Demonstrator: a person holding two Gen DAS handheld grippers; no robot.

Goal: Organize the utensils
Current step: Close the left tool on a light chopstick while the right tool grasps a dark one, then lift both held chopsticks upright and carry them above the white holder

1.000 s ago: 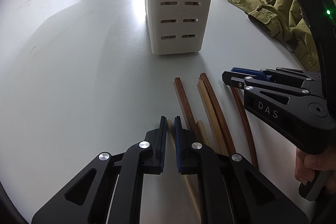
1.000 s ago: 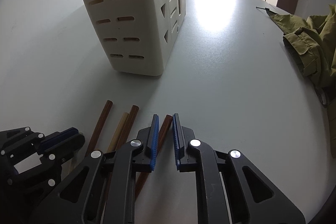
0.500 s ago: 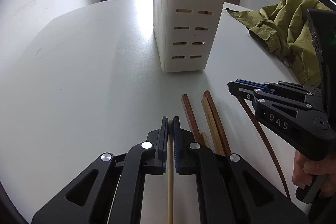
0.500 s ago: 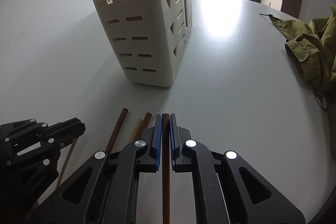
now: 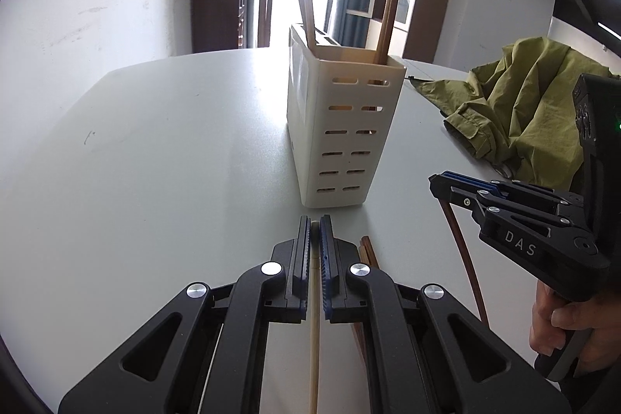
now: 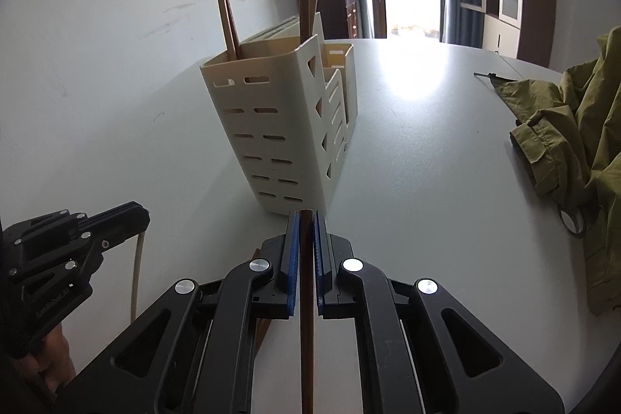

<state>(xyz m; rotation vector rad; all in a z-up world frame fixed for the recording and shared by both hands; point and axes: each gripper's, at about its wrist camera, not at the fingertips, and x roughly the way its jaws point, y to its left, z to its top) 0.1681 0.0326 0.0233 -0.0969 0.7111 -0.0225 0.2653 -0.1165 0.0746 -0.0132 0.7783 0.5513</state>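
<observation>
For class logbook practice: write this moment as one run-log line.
left gripper: shut on pale chopstick | right gripper: shut on dark chopstick | holder: ahead

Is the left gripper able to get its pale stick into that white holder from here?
Probably yes: the left gripper grips the pale chopstick, and bare table lies before the holder, whose top is open.

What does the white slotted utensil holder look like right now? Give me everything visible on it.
The utensil holder is a tall cream-white box, apparently plastic, standing upright on the pale table. Its end wall has paired rows of horizontal slots; its side has triangular cutouts and steps down to lower compartments behind. The tall front compartment is open-topped and holds several brown wooden chopsticks leaning against its rim. Neither gripper touches it.
</observation>
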